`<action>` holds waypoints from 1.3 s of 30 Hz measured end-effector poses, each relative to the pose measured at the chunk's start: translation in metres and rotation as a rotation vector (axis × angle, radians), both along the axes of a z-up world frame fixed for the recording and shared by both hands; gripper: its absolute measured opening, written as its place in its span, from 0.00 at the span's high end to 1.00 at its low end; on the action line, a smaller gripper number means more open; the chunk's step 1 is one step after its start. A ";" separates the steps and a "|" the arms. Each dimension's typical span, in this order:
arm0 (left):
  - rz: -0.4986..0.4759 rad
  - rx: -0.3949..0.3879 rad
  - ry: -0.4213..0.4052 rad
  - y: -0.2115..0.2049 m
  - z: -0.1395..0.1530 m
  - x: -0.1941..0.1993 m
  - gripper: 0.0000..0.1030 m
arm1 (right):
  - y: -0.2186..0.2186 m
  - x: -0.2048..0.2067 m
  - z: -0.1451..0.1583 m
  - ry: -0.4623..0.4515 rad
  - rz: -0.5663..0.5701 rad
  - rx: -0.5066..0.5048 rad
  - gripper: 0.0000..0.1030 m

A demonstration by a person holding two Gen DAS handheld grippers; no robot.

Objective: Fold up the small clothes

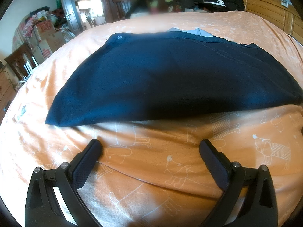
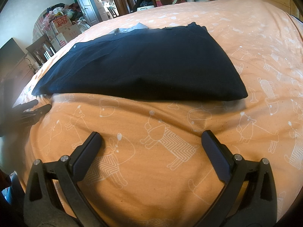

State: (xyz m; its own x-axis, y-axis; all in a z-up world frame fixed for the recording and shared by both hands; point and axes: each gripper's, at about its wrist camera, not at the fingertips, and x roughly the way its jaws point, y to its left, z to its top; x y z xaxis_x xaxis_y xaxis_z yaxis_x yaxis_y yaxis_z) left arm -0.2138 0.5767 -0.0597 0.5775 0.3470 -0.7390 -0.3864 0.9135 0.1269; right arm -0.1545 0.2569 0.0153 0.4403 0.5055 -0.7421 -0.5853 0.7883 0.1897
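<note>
Two grippers, the left gripper and the right gripper, are held with fingers spread wide and empty above an orange bedsheet. Beyond both, a folded navy garment is laid flat.

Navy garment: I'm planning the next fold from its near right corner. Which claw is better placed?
Probably the right claw: it is open, and the navy garment has its near right corner close ahead; the left claw faces the left half.
</note>
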 end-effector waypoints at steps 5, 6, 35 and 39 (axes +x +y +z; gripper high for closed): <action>0.000 0.000 0.000 0.000 0.000 0.000 0.00 | 0.001 0.000 0.000 0.000 0.000 0.001 0.00; 0.000 0.000 0.000 0.000 0.000 0.000 0.00 | 0.003 -0.001 0.000 0.001 0.000 0.001 0.00; 0.232 -0.694 -0.366 0.138 0.028 -0.113 0.15 | 0.073 -0.027 0.003 -0.033 -0.028 -0.058 0.00; 0.227 -0.849 -0.358 0.180 0.020 -0.101 0.15 | 0.075 -0.027 0.002 -0.034 -0.028 -0.059 0.00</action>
State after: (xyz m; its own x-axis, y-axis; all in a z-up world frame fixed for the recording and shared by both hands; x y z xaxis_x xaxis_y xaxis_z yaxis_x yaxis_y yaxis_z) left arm -0.3145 0.7570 -0.0395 0.8038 -0.0934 -0.5875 -0.4529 0.5443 -0.7061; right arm -0.1814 0.3322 0.0178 0.4794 0.4484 -0.7544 -0.5679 0.8139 0.1228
